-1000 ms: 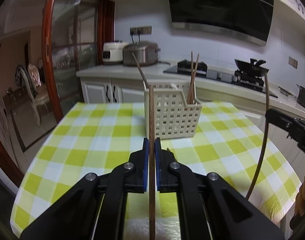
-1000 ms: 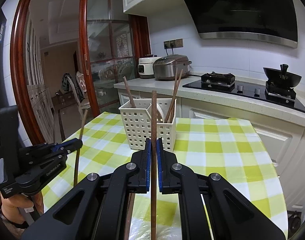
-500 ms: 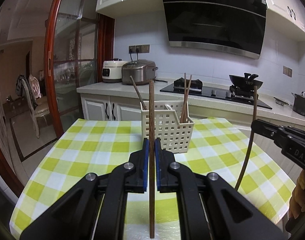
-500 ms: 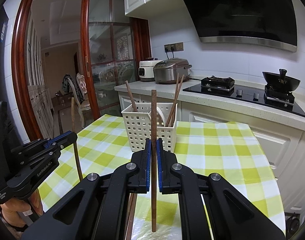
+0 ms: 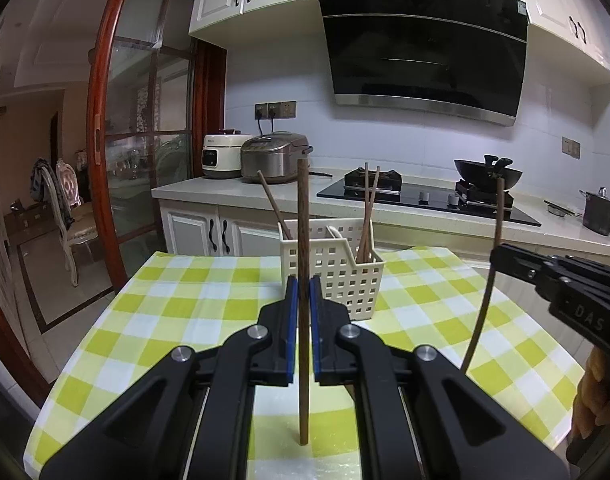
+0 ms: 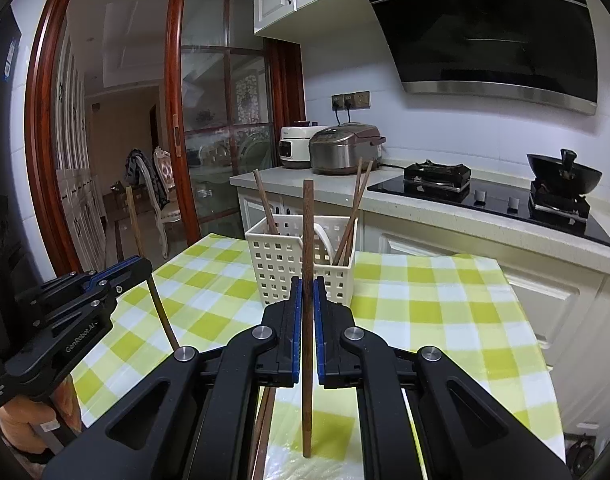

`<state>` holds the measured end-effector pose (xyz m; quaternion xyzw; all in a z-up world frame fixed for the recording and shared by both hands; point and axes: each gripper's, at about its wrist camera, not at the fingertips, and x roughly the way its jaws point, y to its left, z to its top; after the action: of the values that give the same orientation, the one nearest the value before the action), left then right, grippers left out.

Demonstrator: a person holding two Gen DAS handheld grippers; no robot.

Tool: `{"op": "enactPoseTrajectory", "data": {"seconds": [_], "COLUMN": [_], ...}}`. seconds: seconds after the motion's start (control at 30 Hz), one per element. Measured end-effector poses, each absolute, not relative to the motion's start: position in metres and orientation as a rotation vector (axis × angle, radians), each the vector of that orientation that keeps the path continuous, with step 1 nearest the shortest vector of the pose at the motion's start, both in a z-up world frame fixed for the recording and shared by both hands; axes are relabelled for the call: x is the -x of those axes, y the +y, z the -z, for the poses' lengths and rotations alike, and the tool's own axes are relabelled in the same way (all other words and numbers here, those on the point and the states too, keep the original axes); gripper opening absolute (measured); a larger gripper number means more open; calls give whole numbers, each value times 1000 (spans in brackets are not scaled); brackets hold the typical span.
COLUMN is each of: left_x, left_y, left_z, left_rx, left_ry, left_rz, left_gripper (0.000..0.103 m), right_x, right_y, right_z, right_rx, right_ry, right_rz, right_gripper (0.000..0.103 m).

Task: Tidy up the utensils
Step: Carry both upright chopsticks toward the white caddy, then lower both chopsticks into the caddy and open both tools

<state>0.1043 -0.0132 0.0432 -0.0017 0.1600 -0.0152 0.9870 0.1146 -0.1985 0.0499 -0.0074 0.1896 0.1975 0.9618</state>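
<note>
My left gripper (image 5: 303,292) is shut on a brown wooden chopstick (image 5: 302,240), held upright above the table. My right gripper (image 6: 307,292) is shut on another brown chopstick (image 6: 307,236), also upright. A cream slotted utensil basket (image 5: 337,276) stands on the table beyond both grippers and holds several chopsticks; it also shows in the right wrist view (image 6: 281,264). The right gripper shows at the right of the left wrist view (image 5: 501,254). The left gripper shows at the left of the right wrist view (image 6: 145,266).
The table has a yellow and white checked cloth (image 5: 193,300). Another chopstick (image 6: 265,420) lies on the cloth under my right gripper. Behind is a kitchen counter with rice cookers (image 5: 273,158), a hob (image 5: 425,196) and a wok (image 5: 487,172). A glass door (image 5: 145,152) is at the left.
Both grippers have risen with their chopsticks and tilted up, so the basket sits lower in each view and the chopsticks' lower ends now show above the cloth.
</note>
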Motion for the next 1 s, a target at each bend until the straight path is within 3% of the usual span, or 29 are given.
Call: {"op": "enactPoseTrajectory", "data": {"seconds": [0.53, 1.0], "left_x": [-128, -202], "left_y": [-14, -14], "left_z": [-70, -165], "left_rx": [-3, -31], "left_ry": [261, 135], "left_rz": [56, 72], "left_gripper": [6, 6], "right_x": [-142, -213], "right_y": [-182, -172], "right_z": [-72, -135], "right_rx": [52, 54], "right_ry": [327, 225], "right_rz": [-401, -409], "right_gripper": [6, 6]}}
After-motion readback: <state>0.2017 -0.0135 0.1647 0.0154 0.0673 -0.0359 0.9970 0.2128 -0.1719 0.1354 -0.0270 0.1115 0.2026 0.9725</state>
